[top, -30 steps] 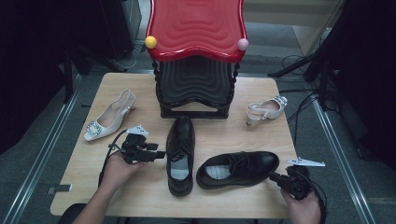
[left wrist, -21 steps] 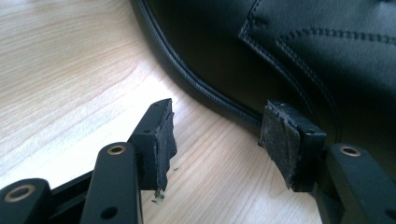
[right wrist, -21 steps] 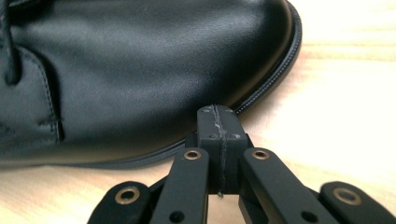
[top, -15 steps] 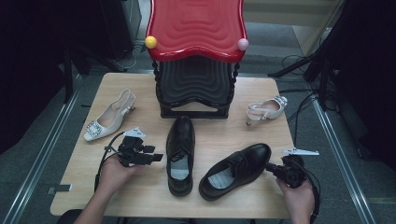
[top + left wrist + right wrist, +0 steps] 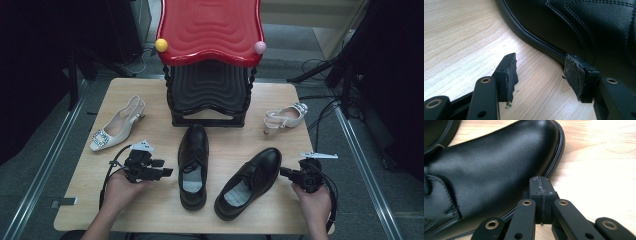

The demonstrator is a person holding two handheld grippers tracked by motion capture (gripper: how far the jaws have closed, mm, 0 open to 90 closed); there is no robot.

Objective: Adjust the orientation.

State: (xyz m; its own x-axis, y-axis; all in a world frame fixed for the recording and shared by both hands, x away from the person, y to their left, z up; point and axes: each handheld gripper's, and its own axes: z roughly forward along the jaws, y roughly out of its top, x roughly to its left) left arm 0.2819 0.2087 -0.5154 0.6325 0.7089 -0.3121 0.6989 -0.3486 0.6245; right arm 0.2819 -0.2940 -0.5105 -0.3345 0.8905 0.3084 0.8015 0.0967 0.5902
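Probably the slanted black shoe is stiff at the sole, smooth and a little slippery on the leather, so the heel collar seems the best place to grip. It lies on the bench, just right of the straight black shoe. The right hand-held gripper, jaws pressed together, touches its toe. The left hand-held gripper, jaws apart, waits just left of the straight shoe.

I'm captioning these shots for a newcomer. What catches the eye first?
The glossy red top of the shoe rack at the table's far edge dominates. In front of it lie two black dress shoes: one straight, one angled, with the shut right tool at its toe and the open left tool beside the straight one.
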